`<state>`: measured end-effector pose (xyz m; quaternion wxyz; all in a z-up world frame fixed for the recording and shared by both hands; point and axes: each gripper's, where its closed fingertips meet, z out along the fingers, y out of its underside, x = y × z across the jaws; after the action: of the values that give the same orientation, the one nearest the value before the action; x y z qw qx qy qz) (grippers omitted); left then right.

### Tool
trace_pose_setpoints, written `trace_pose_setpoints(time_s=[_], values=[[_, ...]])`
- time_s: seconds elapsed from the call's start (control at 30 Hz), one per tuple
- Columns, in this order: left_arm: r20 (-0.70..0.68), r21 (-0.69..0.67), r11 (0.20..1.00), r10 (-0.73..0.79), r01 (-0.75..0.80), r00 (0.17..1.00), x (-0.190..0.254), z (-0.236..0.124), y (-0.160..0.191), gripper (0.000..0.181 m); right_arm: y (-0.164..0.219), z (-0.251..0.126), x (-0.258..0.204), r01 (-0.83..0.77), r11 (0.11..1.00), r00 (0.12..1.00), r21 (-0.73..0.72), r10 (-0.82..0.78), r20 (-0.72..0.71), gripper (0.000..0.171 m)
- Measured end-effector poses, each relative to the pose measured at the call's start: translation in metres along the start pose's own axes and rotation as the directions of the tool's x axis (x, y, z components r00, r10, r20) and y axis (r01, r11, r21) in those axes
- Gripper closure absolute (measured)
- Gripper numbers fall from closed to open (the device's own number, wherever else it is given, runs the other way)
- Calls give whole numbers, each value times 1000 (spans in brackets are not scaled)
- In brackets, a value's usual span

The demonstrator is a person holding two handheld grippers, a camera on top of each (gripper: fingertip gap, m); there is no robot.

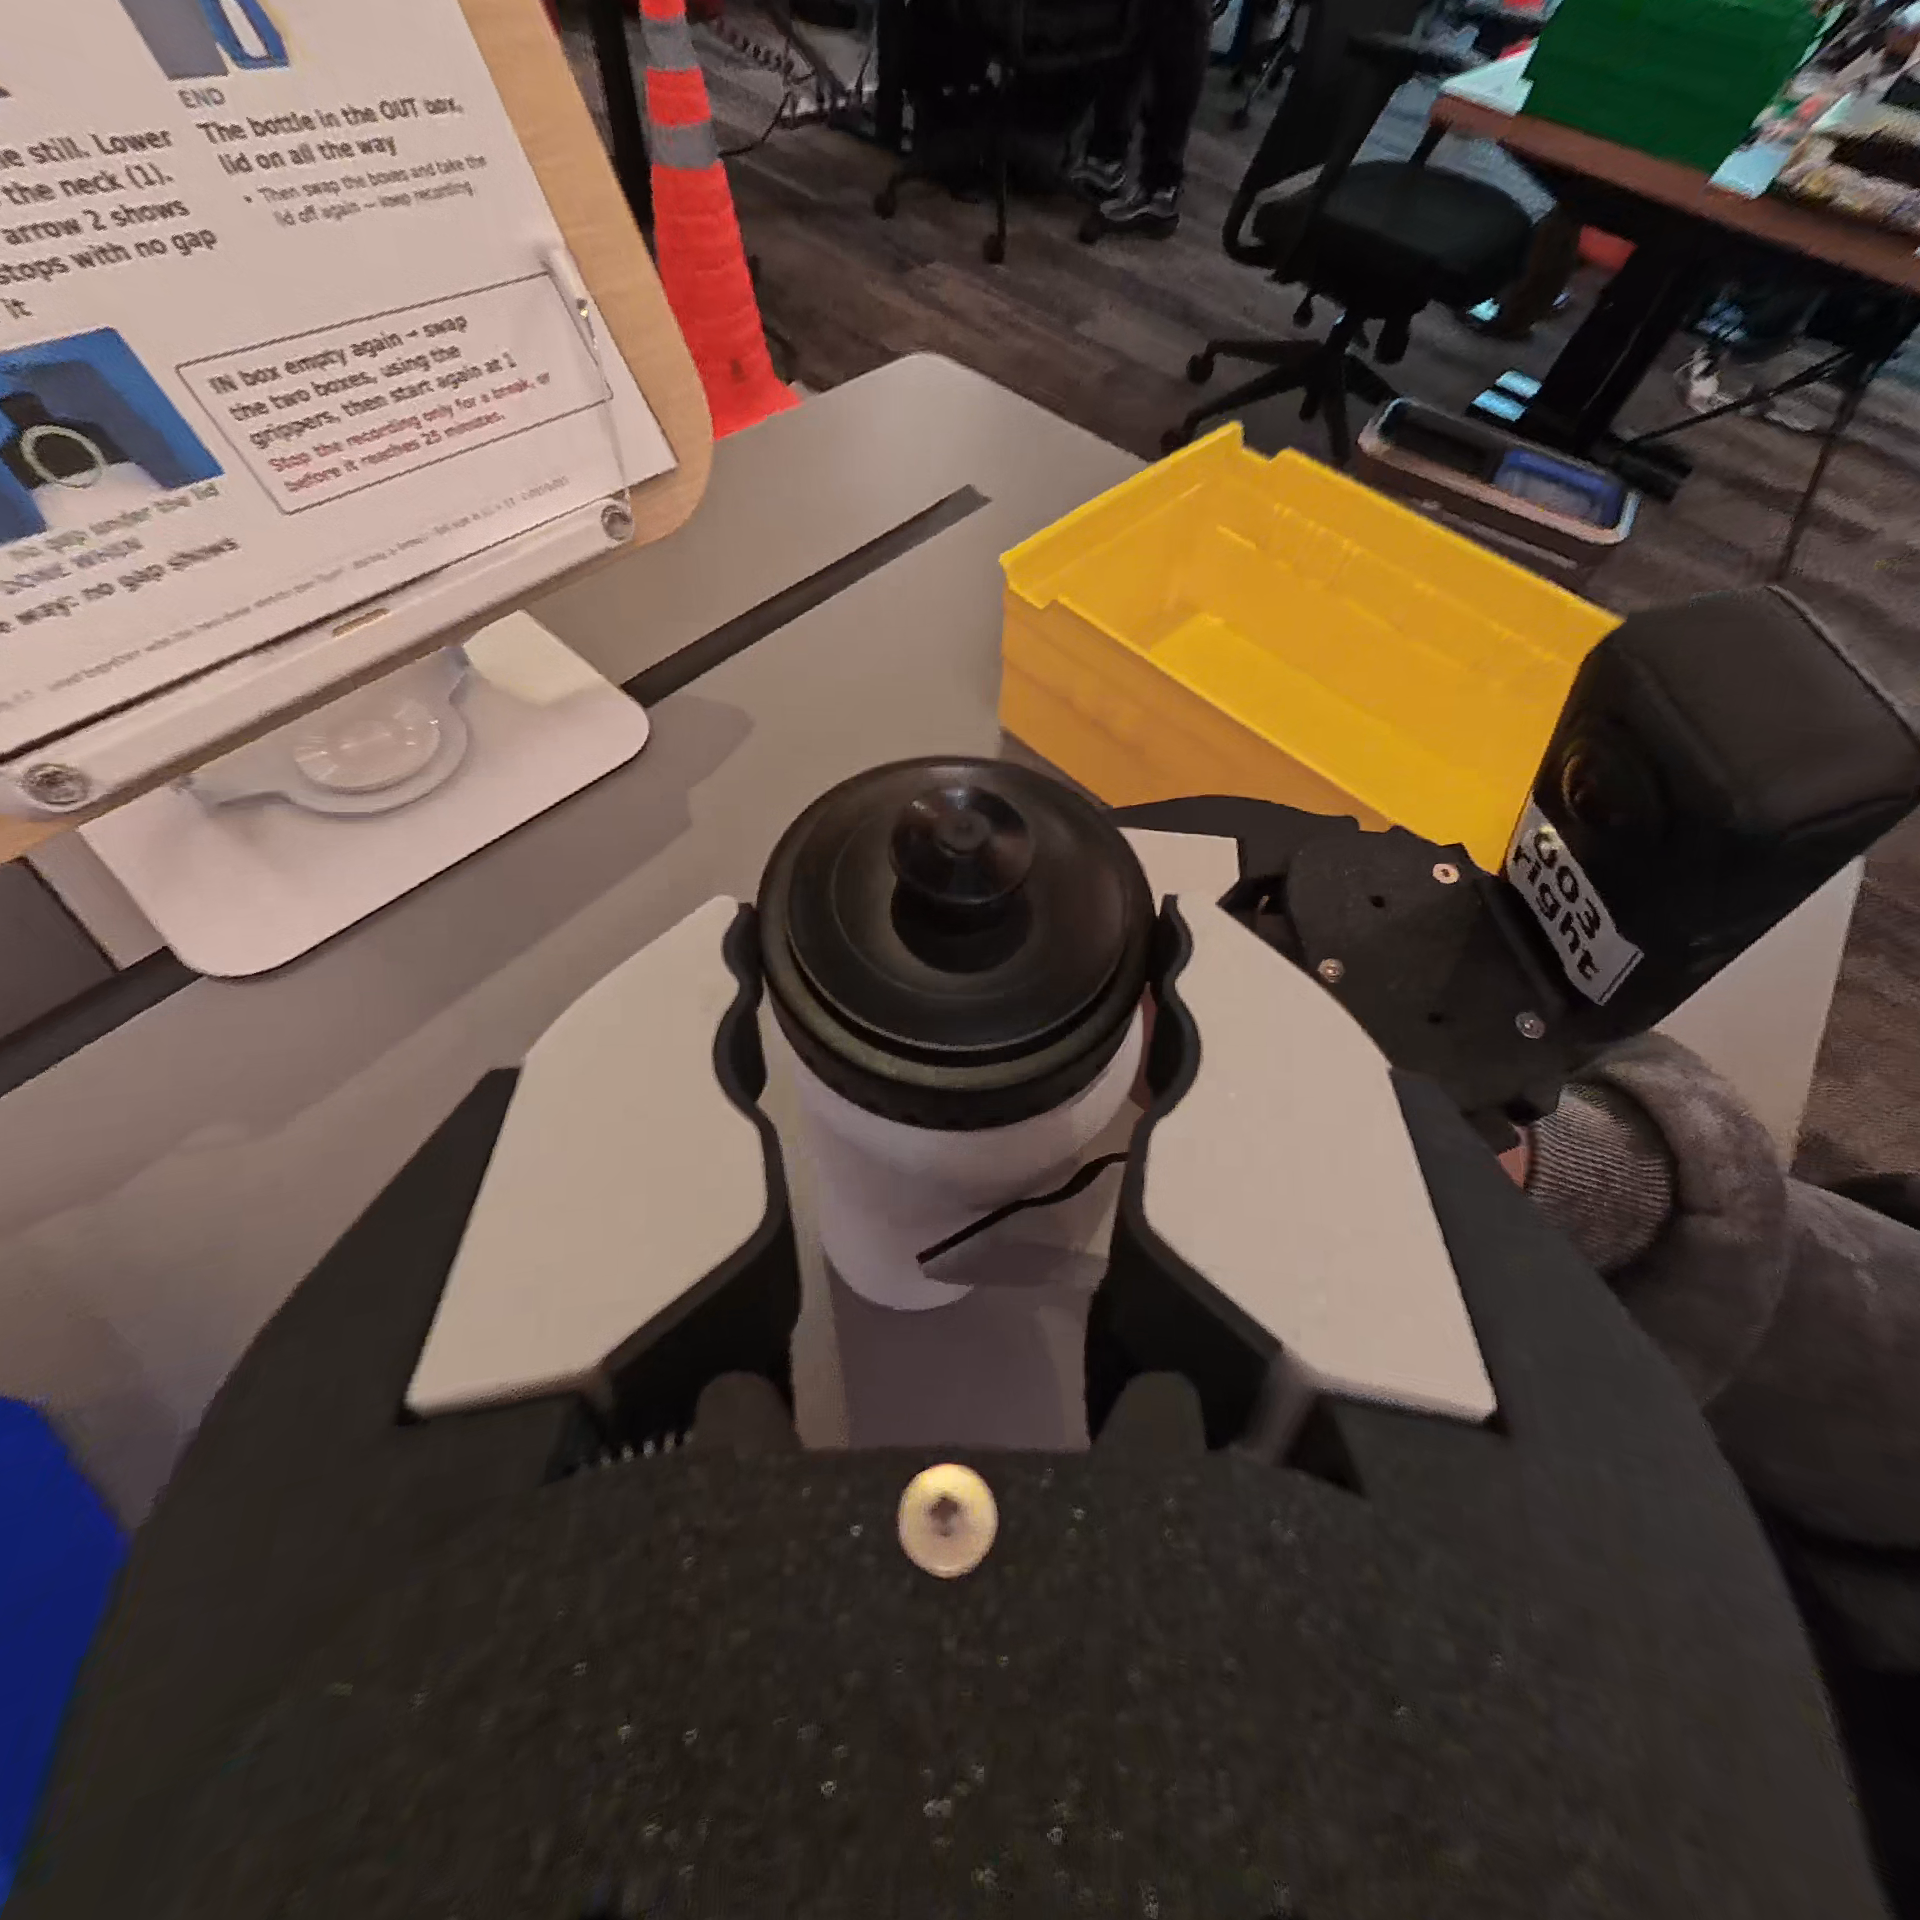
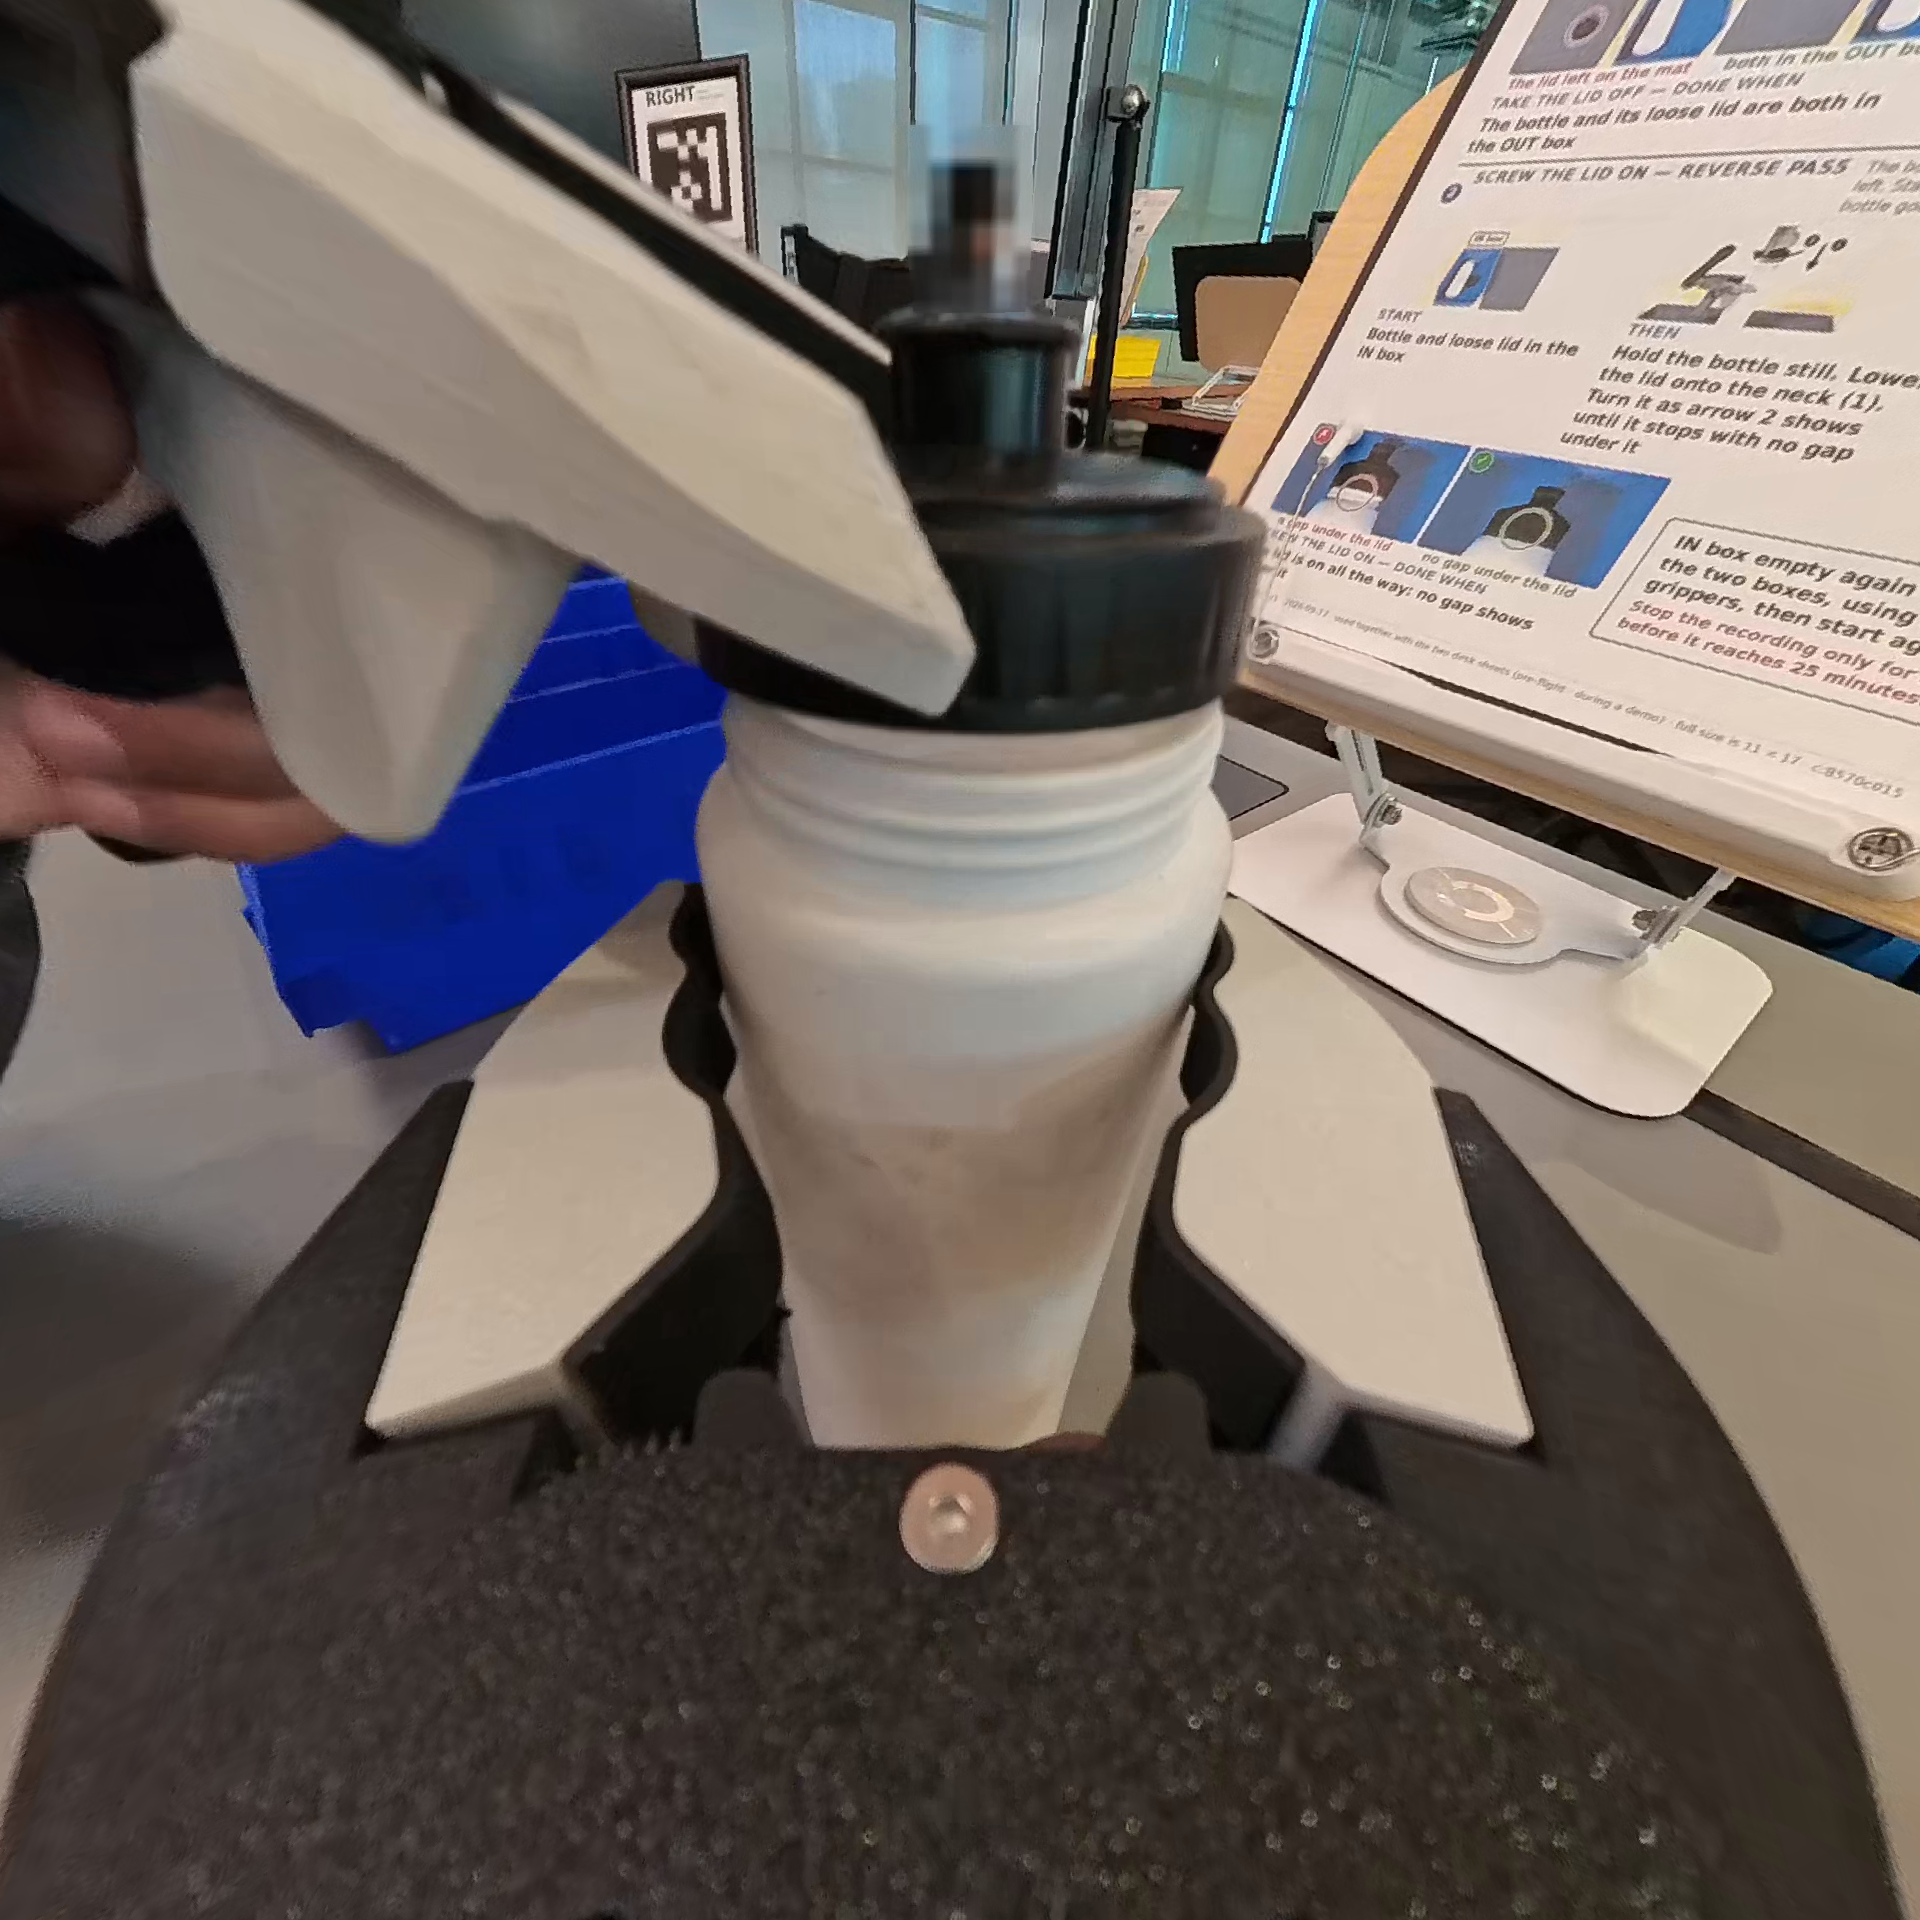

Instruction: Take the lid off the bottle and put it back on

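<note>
Standing upright at the centre of both frames, the white bottle (image 2: 966, 1039) is pinched on two levels. In the right wrist view the right gripper (image 2: 951, 997) has its jaws closed against the bottle's body just below the threaded shoulder, one black wavy pad pressed to each side. In the left wrist view the left gripper (image 1: 956, 935) comes at it from above, its jaws clamped on the rim of the black lid (image 1: 956, 935), which fills the gap between the pad tips with the spout knob pointing up toward the camera. Seen from the right wrist view, the lid sits on the neck with bare white thread ridges showing beneath its lower edge. A yellow box (image 1: 1299, 644) lies in the right middle of the left wrist view; a blue box (image 2: 499, 831) sits left of the bottle in the right wrist view. An instruction board (image 2: 1662, 416) on a stand fills the upper right there.
</note>
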<state>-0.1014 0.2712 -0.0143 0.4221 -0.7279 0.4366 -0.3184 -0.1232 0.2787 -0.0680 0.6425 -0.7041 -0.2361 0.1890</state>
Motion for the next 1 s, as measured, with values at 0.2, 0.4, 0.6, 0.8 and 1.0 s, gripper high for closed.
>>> trace_pose_setpoints(time_s=[0.2, 0.4, 0.6, 0.8, 1.0], values=[[3, -103, 995, 5, -5, 1000, 12, -10, -1, 110, 0, 0, 0, 1, 1000, 1000, -5, -1, 2, 85], [-8, -126, 992, 31, -32, 999, 19, -6, 4, 110, 0, 0, 0, 1, 1000, 1000, -3, -1, 2, 85], [-1, -158, 986, 52, -51, 999, 13, -1, 5, 110, 0, 0, 0, 1, 1000, 1000, -4, -1, 1, 85], [-3, -193, 979, 64, -63, 998, 8, 3, 10, 110, 0, 0, 0, 1, 1000, 1000, -5, -1, 0, 85], [-17, -225, 967, 122, -123, 992, 9, 3, 10, 110, 0, 0, 0, 0, 1000, 1000, -5, 0, 0, 84]])
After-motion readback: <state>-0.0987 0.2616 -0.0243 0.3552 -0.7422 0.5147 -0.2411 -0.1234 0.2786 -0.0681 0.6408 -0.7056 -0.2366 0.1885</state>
